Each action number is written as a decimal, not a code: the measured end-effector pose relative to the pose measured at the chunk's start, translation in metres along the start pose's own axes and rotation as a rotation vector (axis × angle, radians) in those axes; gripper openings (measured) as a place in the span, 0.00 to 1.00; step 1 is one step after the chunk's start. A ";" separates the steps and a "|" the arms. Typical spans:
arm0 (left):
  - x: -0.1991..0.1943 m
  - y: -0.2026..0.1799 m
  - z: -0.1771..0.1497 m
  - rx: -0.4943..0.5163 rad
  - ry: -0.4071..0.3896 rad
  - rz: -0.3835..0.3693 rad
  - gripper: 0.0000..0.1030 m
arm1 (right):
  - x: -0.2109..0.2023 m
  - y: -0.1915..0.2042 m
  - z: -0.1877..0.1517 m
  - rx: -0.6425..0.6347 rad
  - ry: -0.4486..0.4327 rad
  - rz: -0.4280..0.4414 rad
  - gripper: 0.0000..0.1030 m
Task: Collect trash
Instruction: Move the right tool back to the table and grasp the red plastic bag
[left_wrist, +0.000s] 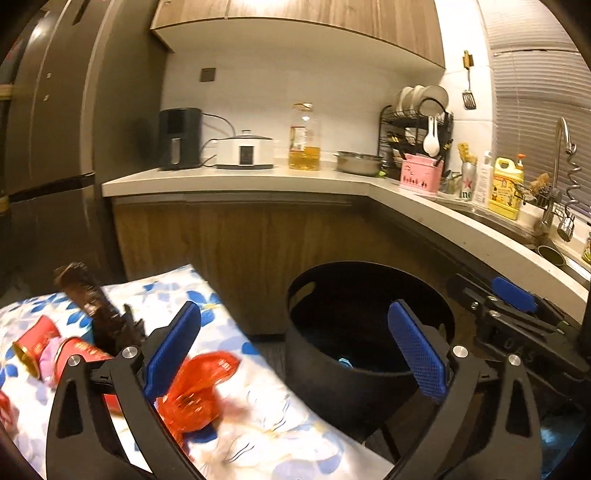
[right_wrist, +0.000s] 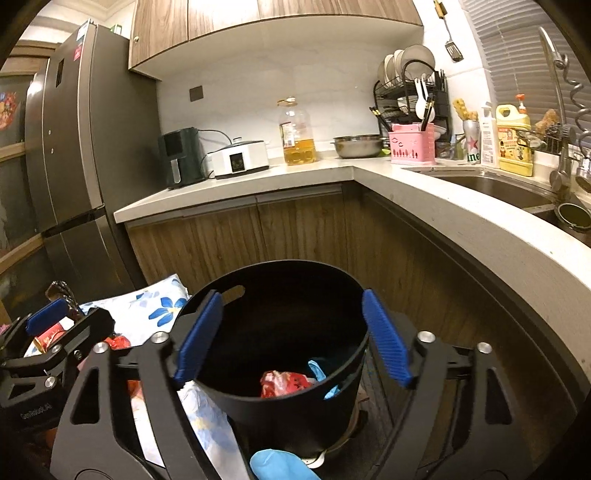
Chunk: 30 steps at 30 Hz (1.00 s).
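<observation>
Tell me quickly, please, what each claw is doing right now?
Left claw: open, holding nothing.
Right claw: open, holding nothing, above the bin.

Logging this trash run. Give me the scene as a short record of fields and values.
setting: kitchen, L-shaped counter with sink
bin: black bucket on the floor by the cabinets
bin contents: red wrapper and a blue scrap inside
left gripper: open, empty, hovering between the floral cloth and the bucket
right gripper: open, empty, over the bucket mouth
trash still out: red cans, brown wrapper, red plastic piece on the floral cloth
</observation>
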<state>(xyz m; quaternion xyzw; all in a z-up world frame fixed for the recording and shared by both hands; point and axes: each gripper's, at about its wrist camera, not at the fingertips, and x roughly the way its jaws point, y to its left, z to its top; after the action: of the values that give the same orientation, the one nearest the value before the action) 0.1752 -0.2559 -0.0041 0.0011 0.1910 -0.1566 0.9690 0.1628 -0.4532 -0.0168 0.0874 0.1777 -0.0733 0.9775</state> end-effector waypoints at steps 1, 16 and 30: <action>-0.003 0.003 -0.002 -0.007 0.002 0.011 0.94 | -0.003 0.002 -0.001 0.000 -0.001 -0.002 0.81; -0.062 0.057 -0.030 -0.104 -0.016 0.153 0.94 | -0.046 0.041 -0.019 -0.037 -0.025 0.000 0.83; -0.107 0.107 -0.057 -0.158 -0.009 0.270 0.94 | -0.056 0.095 -0.047 -0.071 0.004 0.077 0.83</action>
<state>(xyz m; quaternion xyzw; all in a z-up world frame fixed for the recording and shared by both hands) 0.0923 -0.1185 -0.0235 -0.0503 0.1964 -0.0094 0.9792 0.1118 -0.3452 -0.0259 0.0598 0.1788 -0.0291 0.9816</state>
